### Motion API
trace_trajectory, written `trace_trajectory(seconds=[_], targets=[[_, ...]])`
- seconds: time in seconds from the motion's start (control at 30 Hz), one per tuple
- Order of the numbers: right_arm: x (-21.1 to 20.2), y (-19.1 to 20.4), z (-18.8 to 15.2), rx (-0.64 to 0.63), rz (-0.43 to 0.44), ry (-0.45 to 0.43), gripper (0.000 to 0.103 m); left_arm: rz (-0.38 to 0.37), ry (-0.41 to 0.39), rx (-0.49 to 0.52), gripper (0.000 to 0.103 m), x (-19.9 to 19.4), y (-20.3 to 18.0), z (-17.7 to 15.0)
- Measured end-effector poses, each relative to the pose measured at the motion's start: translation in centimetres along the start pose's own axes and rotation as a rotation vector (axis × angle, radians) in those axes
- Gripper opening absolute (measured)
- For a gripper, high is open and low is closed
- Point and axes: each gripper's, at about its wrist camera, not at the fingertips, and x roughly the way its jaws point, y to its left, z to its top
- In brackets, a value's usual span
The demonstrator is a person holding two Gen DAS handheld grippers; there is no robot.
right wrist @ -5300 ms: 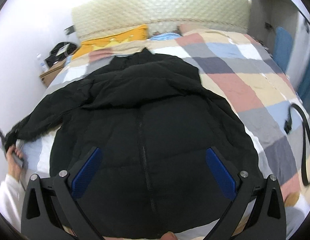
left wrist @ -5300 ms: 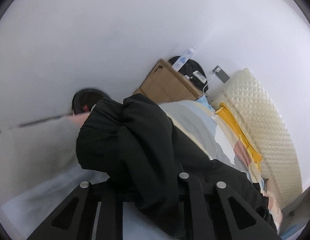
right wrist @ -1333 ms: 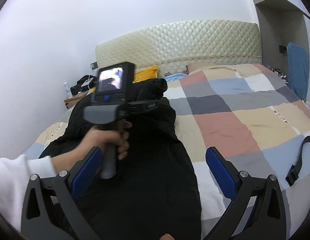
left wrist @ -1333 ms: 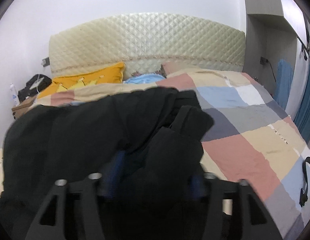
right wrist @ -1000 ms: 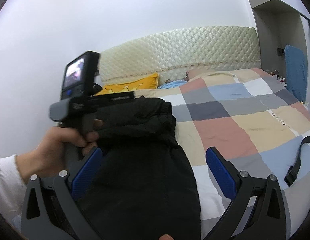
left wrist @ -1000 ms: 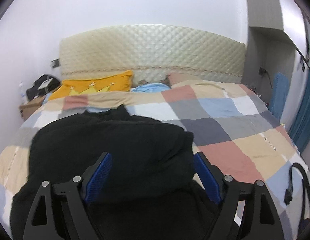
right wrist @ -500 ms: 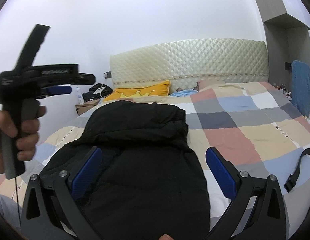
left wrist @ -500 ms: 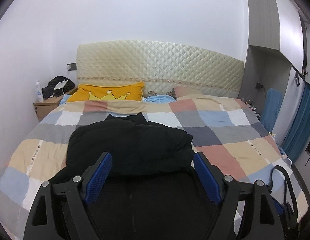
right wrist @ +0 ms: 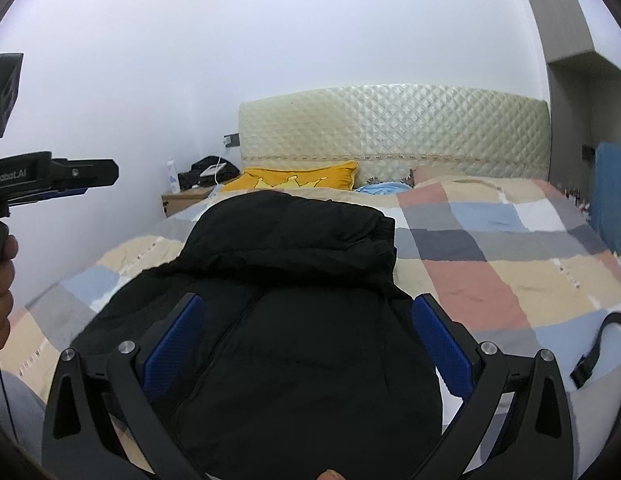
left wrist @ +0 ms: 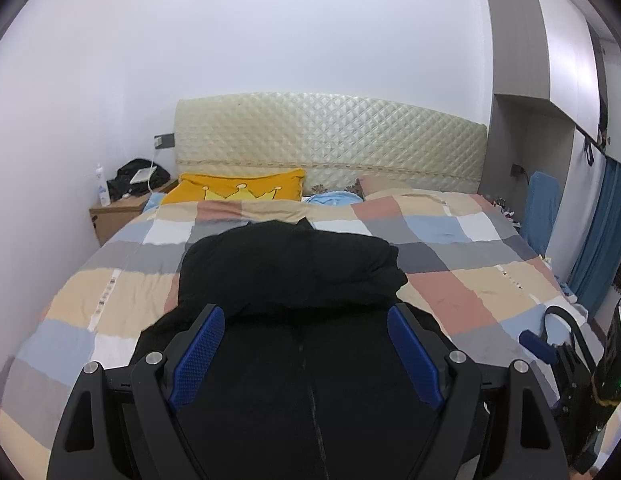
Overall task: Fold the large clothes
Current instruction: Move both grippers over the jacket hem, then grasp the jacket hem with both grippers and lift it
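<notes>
A black puffer jacket (left wrist: 294,276) lies on the checked bed cover (left wrist: 462,264), zip facing up, with both sleeves folded in across its upper part. My left gripper (left wrist: 306,316) hangs open above the jacket's lower half, nothing between its blue pads. My right gripper (right wrist: 306,312) is open too, above the same lower half of the jacket (right wrist: 294,280). In the right wrist view the left gripper (right wrist: 90,178) shows at the far left, held up in a hand (right wrist: 0,280) beside the bed. The right gripper's blue pad (left wrist: 536,346) peeks in at the left wrist view's right edge.
A quilted cream headboard (left wrist: 330,148) and a yellow pillow (left wrist: 238,192) stand at the far end. A wooden nightstand (left wrist: 114,216) with a bottle and a dark bag is at the back left. A black strap (right wrist: 598,344) lies on the bed's right side. Blue curtains (left wrist: 598,240) hang at right.
My left gripper let go of the jacket sleeve, opened, and pulled back and up from the bed. The sleeve now rests folded over the jacket. The right gripper shifted only slightly.
</notes>
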Motion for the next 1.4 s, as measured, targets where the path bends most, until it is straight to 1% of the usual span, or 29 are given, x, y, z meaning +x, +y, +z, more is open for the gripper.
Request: trace_trajectory(seconds=[0.17,0.4,0.57,0.6,0.67,0.73,0.9,0.97,1.07,1.13,1.23,1.3,1.4], targets=[[-0.3,1.1,-0.1,-0.026,-0.015,-0.007,0.103,-0.025,0.018,-0.033,0.084,0.4,2.1,-2.1],[0.4,1.7,-0.4,-0.037,-0.012,0.016,0.103,-0.01,0.014,-0.014,0.084,1.5,3.7,-4.7],[0.8,2.0,-0.5,-0.041,-0.016,0.029,0.103,0.003,-0.003,-0.035,0.084,3.0,4.9,-6.8],[1.0,2.0,-0.5,-0.045,-0.024,0.039,0.103,0.007,0.008,-0.045,0.084,3.5,5.2,-7.1],[1.4,2.0,-0.8,-0.044,-0.03,0.057,0.103,-0.006,0.072,-0.087,0.084,4.9,6.0,-7.9],[1.9,2.0,-1.0,-0.043,-0.041,0.079,0.103,-0.01,0.087,-0.116,0.084,5.6,6.6,-8.2],[2.6,1.9,-0.9,-0.036,-0.044,0.099,0.103,0.0,0.12,-0.14,0.084,6.6,7.5,-9.4],[2.8,1.6,-1.1,-0.034,-0.063,0.111,0.103,-0.003,0.138,-0.138,0.084,7.2,7.7,-10.0],[3.6,0.6,-1.5,-0.017,-0.073,0.169,0.103,-0.013,0.185,-0.156,0.084,8.1,8.0,-10.8],[4.2,-0.6,-1.7,0.034,-0.077,0.204,0.103,-0.041,0.213,-0.193,0.084,8.6,8.6,-11.3],[5.6,-2.6,-1.7,0.098,-0.065,0.291,0.103,-0.058,0.252,-0.221,0.084,9.2,9.0,-11.9],[6.2,-3.4,-1.8,0.091,-0.088,0.335,0.103,-0.056,0.276,-0.231,0.084,9.7,9.3,-12.3],[7.2,-5.2,-2.4,0.095,-0.166,0.421,0.103,-0.057,0.309,-0.244,0.084,10.3,9.5,-12.7]])
